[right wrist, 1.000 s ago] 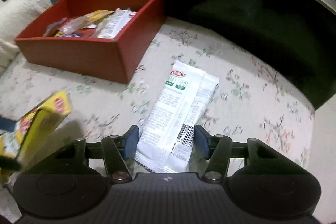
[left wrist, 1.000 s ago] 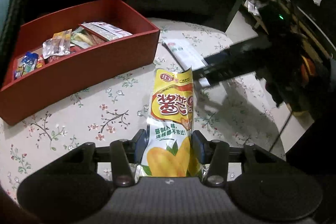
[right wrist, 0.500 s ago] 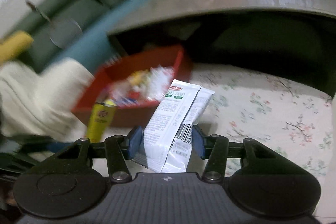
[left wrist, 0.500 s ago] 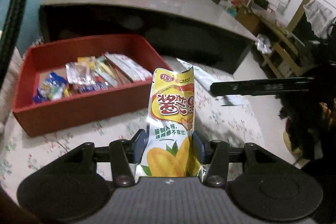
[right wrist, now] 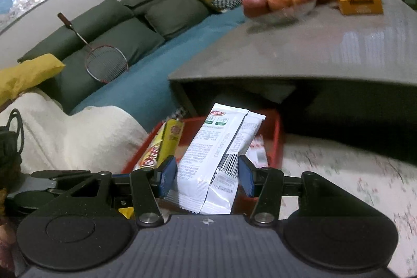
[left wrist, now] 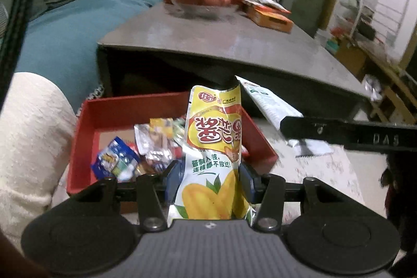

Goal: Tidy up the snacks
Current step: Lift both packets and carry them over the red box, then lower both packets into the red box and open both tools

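Over red box [left wrist: 86,147]: both packs held up.
L gripper [left wrist: 209,180] clamps yellow pack [left wrist: 212,147]; R gripper [right wrist: 206,176] clamps white pack [right wrist: 211,155].

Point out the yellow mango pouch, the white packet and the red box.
yellow mango pouch [left wrist: 212,147], left wrist view, on its printed front above the fingers.
white packet [right wrist: 208,155], right wrist view, on its text panel between the pads.
red box [left wrist: 83,137], left wrist view, on its left wall.

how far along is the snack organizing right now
Several small wrapped snacks already lie in the red rectangular box. The left gripper holds a yellow mango snack pouch and the right gripper a white snack packet; both are above the box, not yet released.
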Tool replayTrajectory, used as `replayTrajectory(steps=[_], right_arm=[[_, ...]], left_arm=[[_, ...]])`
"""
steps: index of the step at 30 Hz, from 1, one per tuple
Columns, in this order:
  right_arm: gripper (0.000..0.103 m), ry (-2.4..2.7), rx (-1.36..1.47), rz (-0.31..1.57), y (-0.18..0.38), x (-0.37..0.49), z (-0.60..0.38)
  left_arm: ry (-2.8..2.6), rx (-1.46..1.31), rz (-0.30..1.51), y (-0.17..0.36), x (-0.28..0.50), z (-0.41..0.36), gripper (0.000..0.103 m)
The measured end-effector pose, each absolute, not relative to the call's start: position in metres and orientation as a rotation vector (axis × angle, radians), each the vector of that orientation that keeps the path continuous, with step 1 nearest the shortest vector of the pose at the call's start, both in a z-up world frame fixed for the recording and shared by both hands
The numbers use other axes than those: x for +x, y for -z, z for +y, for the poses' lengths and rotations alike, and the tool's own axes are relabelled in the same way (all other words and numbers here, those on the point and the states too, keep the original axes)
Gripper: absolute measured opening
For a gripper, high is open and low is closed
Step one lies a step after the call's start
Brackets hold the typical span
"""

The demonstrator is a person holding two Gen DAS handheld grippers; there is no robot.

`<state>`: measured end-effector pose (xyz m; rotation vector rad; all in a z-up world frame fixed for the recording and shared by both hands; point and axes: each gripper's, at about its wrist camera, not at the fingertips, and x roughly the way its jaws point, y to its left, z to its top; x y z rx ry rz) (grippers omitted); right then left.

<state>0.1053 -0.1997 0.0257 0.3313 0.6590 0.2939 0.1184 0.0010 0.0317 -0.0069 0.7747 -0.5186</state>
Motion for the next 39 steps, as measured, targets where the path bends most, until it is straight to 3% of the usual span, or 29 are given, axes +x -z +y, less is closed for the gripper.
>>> replayTrajectory(steps=[10, 11, 12, 13, 32, 39], right_arm=[[0.058, -0.277, 0.261, 0.648, -0.02, 0.129, -0.183], [0.056, -0.277, 0.262, 0.647, -0.02, 0.131, -0.182], [0.043, -0.276, 0.257, 0.645, -0.02, 0.132, -0.182], [0.04, -0.285, 0.264, 0.651, -0.02, 0.135, -0.182], [0.042, -0.257, 0.256, 0.742, 0.007, 0.159, -0.178], [0.045, -0.261, 0.254, 0.747, 0.008, 0.16, -0.177]], left_arm=[[0.405, 0.01, 0.754, -0.026, 0.153, 0.001, 0.043], [0.4, 0.01, 0.755, -0.026, 0.155, 0.002, 0.043], [0.394, 0.014, 0.754, -0.025, 0.158, 0.002, 0.043], [0.385, 0.021, 0.752, -0.024, 0.161, 0.001, 0.043], [0.343, 0.066, 0.82, 0.004, 0.191, -0.008, 0.045], [0.303, 0.055, 0.82, 0.005, 0.197, -0.008, 0.061]])
